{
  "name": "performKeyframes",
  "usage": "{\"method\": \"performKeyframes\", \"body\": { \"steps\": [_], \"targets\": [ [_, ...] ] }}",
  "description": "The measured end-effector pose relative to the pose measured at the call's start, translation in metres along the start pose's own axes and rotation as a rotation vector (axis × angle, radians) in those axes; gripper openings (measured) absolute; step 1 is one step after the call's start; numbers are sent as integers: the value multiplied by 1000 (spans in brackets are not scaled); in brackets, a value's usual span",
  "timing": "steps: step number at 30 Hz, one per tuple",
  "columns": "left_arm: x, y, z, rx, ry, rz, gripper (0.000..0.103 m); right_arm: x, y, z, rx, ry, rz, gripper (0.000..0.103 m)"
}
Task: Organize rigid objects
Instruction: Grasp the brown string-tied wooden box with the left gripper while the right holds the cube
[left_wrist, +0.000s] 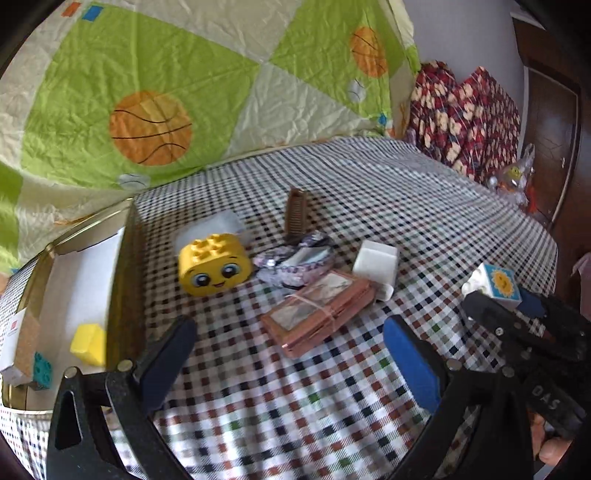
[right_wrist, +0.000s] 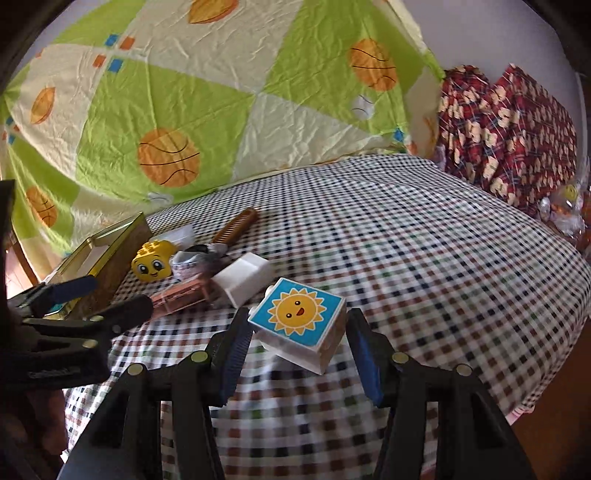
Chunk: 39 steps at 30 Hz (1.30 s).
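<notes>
The right hand-held gripper (right_wrist: 297, 341) is clamped on a white toy block with a sun picture (right_wrist: 299, 323), holding it tilted above the checked cloth of the worktop (right_wrist: 424, 258). Only the right wrist view shows both blue pads pressing its sides; in the left wrist view the same block appears at the far right edge. The left hand-held gripper (left_wrist: 291, 350) hangs with its jaws wide apart and nothing between them, above the cloth. Only its own view looks into the gold-rimmed box (left_wrist: 122, 258) at the left, where a yellow block (left_wrist: 88, 343) and a teal block (left_wrist: 42, 371) lie. On the cloth sit a yellow smiling-face block (left_wrist: 212, 267), a brown comb (left_wrist: 297, 214), a white cup-like piece (left_wrist: 375, 264) and a pink banded bundle (left_wrist: 319, 310).
</notes>
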<state>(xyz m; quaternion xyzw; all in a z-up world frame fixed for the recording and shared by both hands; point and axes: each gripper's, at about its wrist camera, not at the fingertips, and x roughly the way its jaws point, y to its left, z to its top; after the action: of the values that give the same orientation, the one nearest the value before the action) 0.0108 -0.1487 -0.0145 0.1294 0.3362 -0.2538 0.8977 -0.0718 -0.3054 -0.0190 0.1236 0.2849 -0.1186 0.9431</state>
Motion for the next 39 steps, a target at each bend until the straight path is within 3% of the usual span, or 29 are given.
{"method": "performKeyframes", "body": {
  "steps": [3, 8, 13, 16, 23, 25, 26, 32, 35, 37, 39],
  "targets": [
    [20, -8, 3, 29, 53, 43, 101, 0, -7, 0, 11, 3, -3, 55],
    [46, 1, 7, -35, 176, -40, 88, 2, -11, 1, 27, 4, 10, 55],
    [45, 3, 10, -49, 156, -59, 46, 2, -8, 1, 22, 5, 22, 55],
    [46, 2, 11, -35, 147, -89, 28, 5, -6, -1, 16, 17, 28, 55],
    [49, 7, 16, -67, 144, -125, 30, 3, -3, -2, 13, 21, 25, 55],
    [48, 8, 17, -65, 139, -129, 48, 3, -4, -2, 15, 20, 24, 55],
    [48, 7, 18, -57, 133, -124, 53, 4, -4, -2, 16, 20, 24, 55],
    [63, -1, 28, -34, 148, -134, 55, 6, -7, -2, 28, 29, 25, 55],
    [65, -1, 32, -43, 137, -169, 44, 6, -10, -2, 36, 30, 18, 55],
    [68, -1, 33, -55, 139, -223, 25, 6, -11, -2, 39, 31, 14, 55],
    [69, 1, 31, -73, 141, -262, 17, 6, -11, -2, 41, 34, 12, 55]
  ]
}}
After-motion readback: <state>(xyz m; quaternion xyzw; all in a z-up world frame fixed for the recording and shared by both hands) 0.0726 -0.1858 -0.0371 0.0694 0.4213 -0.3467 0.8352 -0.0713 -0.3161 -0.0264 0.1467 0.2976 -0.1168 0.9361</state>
